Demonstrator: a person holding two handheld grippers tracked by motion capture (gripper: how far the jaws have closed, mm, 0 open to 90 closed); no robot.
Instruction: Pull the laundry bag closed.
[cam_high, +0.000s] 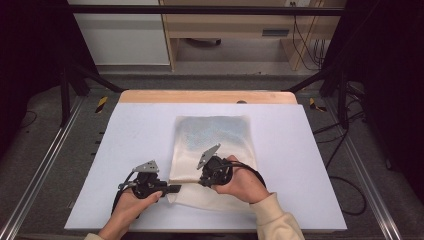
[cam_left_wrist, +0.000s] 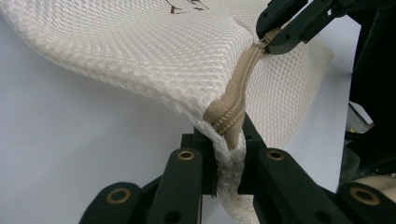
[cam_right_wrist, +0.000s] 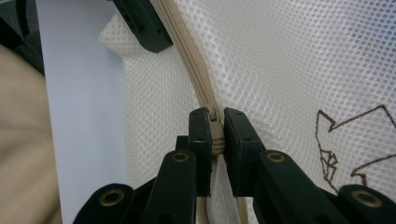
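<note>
A white mesh bag (cam_high: 212, 145) lies on the bench (cam_high: 130, 150), at its middle and reaching toward the near edge, where the bag's near end is lifted and bunched. A beige zipper (cam_left_wrist: 233, 105) runs along that near end. The left gripper (cam_high: 172, 189), by the bag's near-left corner, is clenched on the mesh and the zipper's end (cam_left_wrist: 229, 126). The right gripper (cam_high: 202, 181), just beside it toward the middle of the near edge, is clenched on the zipper's slider (cam_right_wrist: 215, 123). In the left gripper view the right gripper (cam_left_wrist: 271, 39) pinches the zipper farther along. A brown line drawing (cam_right_wrist: 350, 149) marks the mesh.
</note>
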